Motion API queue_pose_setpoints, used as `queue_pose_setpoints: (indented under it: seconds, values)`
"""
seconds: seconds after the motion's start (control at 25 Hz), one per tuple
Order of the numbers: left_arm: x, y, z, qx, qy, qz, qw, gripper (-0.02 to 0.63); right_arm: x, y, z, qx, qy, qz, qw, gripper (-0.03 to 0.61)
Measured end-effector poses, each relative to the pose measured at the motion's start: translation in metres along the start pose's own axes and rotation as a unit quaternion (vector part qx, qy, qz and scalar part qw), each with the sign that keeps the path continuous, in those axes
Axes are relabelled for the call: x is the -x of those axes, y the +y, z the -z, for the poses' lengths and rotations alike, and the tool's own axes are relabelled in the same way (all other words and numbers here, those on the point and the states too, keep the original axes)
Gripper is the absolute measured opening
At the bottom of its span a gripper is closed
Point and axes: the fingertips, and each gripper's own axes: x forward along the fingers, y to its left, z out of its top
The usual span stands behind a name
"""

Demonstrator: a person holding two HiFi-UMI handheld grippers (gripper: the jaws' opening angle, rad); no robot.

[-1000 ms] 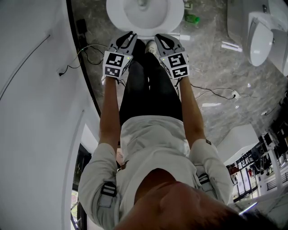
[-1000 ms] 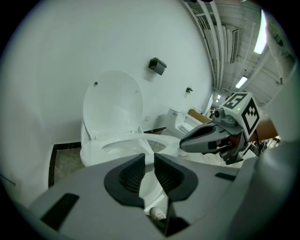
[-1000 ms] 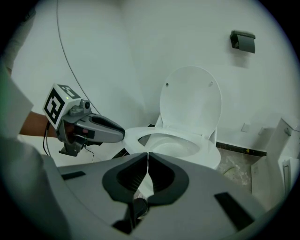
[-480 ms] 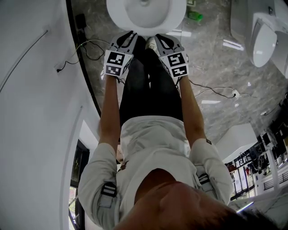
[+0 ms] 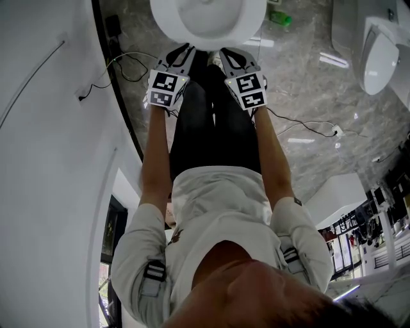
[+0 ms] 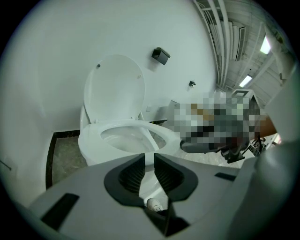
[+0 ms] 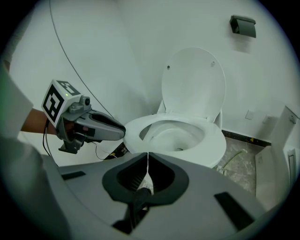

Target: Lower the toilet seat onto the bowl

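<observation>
The white toilet point(image 5: 206, 19) stands at the top of the head view. Its lid point(image 6: 114, 86) point(image 7: 194, 82) stands upright against the wall, and a white ring point(image 6: 126, 136) point(image 7: 176, 136) lies flat on the bowl. Both grippers hover side by side just in front of the bowl's front edge, touching nothing. My left gripper point(image 5: 180, 54) point(image 6: 149, 157) is open by a narrow gap with nothing between its fingers. It also shows in the right gripper view, left gripper point(image 7: 119, 131), level with the bowl's rim. My right gripper point(image 5: 230, 56) point(image 7: 148, 154) is shut and empty.
A curved white wall point(image 5: 51, 128) runs close along the left. Cables point(image 5: 307, 128) trail over the grey marble floor on both sides. A white urinal point(image 5: 375, 57) hangs at the far right. A black box point(image 6: 160, 55) is fixed to the wall above the toilet. The person's legs stand directly behind the grippers.
Both grippers keep their places in front of the bowl and their jaws have not changed. The head view has shifted slightly, so the toilet sits a little higher.
</observation>
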Motion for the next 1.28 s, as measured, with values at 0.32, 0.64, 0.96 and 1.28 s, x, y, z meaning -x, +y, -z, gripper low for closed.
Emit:
queue_pose_setpoints:
  seconds: [0.32, 0.64, 0.96, 1.28]
  values:
    - [-0.008, 0.003, 0.019, 0.005, 0.016, 0.002, 0.9999, 0.075, -0.013, 0.001, 0.018, -0.005, 0.018, -0.002, 1.000, 0.025]
    - [-0.017, 0.005, 0.040, -0.002, 0.039, 0.004, 0.9992, 0.075, -0.025, 0.002, 0.036, -0.008, 0.038, -0.005, 0.999, 0.025]
    - [-0.027, 0.009, 0.060, 0.002, 0.052, 0.007, 0.9986, 0.075, -0.038, 0.005, 0.052, -0.004, 0.060, -0.011, 0.998, 0.025]
    - [-0.039, 0.013, 0.075, 0.001, 0.057, 0.014, 0.9983, 0.075, -0.053, 0.003, 0.068, -0.007, 0.077, -0.008, 0.997, 0.025]
